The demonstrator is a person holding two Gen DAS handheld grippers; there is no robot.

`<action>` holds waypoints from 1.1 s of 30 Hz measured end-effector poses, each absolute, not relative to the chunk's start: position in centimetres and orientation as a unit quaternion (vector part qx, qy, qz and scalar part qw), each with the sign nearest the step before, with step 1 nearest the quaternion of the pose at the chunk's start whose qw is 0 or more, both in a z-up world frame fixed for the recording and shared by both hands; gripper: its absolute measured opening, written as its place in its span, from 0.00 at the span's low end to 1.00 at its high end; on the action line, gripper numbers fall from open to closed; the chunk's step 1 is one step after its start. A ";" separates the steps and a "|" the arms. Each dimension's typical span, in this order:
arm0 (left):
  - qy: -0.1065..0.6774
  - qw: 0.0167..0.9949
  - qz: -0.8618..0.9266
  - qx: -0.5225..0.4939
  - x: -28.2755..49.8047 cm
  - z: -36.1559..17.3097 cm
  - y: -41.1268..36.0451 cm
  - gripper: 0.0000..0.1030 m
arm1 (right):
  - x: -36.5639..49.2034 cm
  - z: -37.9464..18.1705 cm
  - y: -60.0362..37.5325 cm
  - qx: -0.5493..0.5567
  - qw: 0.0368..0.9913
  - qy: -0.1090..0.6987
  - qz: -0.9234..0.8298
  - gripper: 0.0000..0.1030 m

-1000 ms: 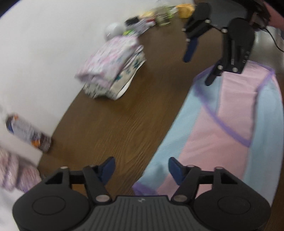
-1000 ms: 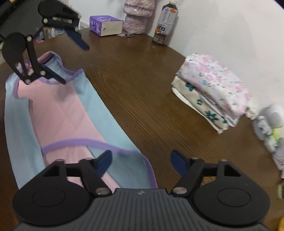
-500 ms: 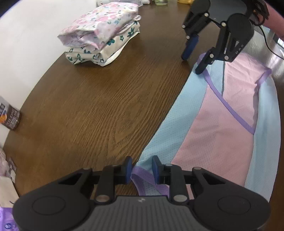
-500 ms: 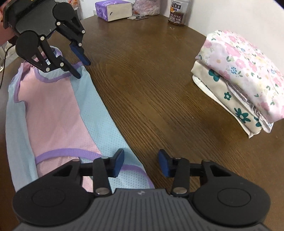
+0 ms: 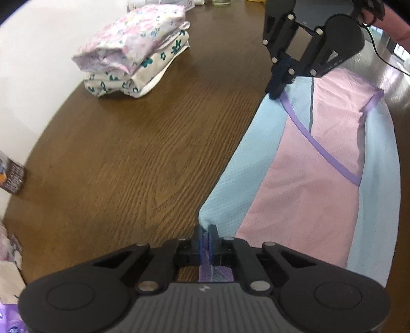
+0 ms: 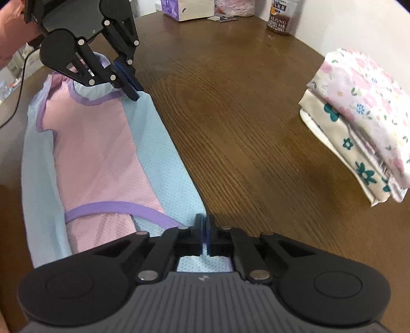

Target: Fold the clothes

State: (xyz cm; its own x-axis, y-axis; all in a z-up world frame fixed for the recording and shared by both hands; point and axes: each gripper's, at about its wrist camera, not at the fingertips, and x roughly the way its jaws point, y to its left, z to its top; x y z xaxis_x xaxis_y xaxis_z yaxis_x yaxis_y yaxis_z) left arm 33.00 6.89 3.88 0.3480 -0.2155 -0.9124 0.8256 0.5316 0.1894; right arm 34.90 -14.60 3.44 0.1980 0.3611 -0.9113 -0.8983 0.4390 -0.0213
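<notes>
A pink and light-blue mesh garment with purple trim (image 5: 315,164) lies flat along the near edge of a brown wooden table (image 5: 133,143). It also shows in the right wrist view (image 6: 102,153). My left gripper (image 5: 205,237) is shut on one corner of the garment's table-side edge. My right gripper (image 6: 204,231) is shut on the other corner of the same edge. Each gripper shows in the other's view: the right one (image 5: 280,76) and the left one (image 6: 126,79), both pinching the cloth.
A stack of folded floral clothes (image 5: 133,51) sits toward the far side of the table, also in the right wrist view (image 6: 364,123). A tea bottle (image 6: 280,15) and a purple tissue box (image 6: 187,9) stand at the table's end. A black cable (image 5: 384,55) runs beyond the garment.
Both grippers came down to the garment's table-side edge and closed from wide open to shut on its two corners.
</notes>
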 end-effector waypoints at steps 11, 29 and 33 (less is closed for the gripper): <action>0.274 0.817 -0.227 0.454 23.1 5.7 4.7 0.03 | 29.0 5.0 -14.6 -0.373 0.763 0.347 0.399 0.01; 0.208 0.761 -0.190 0.584 12.0 0.6 1.6 0.03 | 15.3 2.1 -14.7 -0.466 0.773 0.227 0.365 0.01; 0.209 0.765 -0.183 0.581 12.5 0.7 1.7 0.05 | 14.4 2.1 -14.6 -0.463 0.781 0.222 0.355 0.01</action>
